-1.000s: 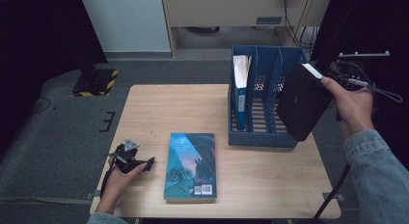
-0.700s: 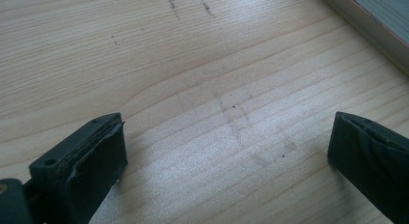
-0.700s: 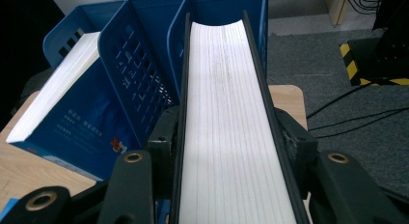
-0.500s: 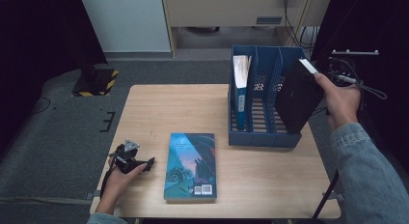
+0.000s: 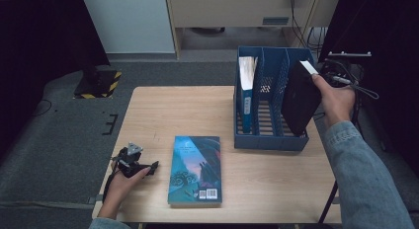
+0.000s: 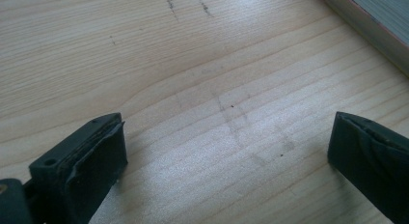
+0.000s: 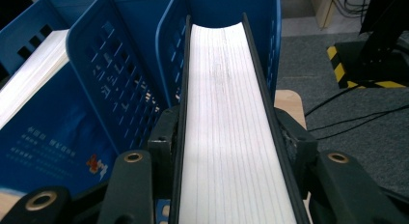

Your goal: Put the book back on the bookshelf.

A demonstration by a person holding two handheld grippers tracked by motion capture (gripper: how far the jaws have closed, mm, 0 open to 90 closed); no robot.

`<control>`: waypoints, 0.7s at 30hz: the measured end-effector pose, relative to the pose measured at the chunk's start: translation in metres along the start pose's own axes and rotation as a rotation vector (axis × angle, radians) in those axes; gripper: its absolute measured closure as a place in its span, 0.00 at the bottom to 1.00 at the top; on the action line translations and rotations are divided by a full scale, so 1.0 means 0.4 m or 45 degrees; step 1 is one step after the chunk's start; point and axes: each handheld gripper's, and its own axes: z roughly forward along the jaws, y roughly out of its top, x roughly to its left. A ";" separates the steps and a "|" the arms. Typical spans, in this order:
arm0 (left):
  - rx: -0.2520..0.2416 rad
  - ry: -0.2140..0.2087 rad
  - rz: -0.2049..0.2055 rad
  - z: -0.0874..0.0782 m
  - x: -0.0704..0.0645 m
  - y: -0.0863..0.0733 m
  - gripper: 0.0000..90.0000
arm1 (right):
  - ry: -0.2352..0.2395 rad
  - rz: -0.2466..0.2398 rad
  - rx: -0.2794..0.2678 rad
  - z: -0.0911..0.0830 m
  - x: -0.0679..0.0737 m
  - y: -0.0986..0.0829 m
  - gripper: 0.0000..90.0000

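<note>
A black-covered book (image 5: 299, 98) leans tilted with its lower end in the right-hand compartment of the blue file rack (image 5: 269, 140). My right gripper (image 5: 317, 80) is shut on its upper corner. In the right gripper view, the jaws clamp both covers around the white page edge (image 7: 226, 113), and the rack's (image 7: 111, 74) dividers are on the left. A blue book (image 5: 245, 86) stands upright in the left compartment. A teal book (image 5: 195, 170) lies flat on the table. My left gripper (image 5: 147, 167) rests open near the front left, with only bare wood between its jaws (image 6: 226, 156).
The wooden table (image 5: 173, 115) has free room at its back left. The rack's middle compartment (image 5: 269, 91) holds nothing. The teal book's edge (image 6: 376, 21) lies close to the left gripper. Cables and a stand (image 5: 348, 66) are just off the table's right side.
The right gripper has carried the black book left and down, from beside the rack's right wall into its right-hand compartment. The left gripper has stayed still.
</note>
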 end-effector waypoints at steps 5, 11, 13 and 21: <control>0.000 -0.001 0.000 0.000 0.000 0.000 0.00 | -0.004 -0.026 0.007 0.027 0.004 -0.017 0.58; 0.001 -0.002 -0.004 0.000 -0.001 0.000 0.00 | -0.009 -0.010 0.026 0.058 -0.004 -0.041 0.58; 0.000 -0.003 -0.004 0.000 -0.001 0.000 0.00 | -0.005 -0.014 0.042 0.069 -0.005 -0.044 0.58; 0.005 -0.002 0.002 0.000 0.000 0.000 0.00 | -0.023 -0.036 0.033 0.098 0.001 -0.076 0.58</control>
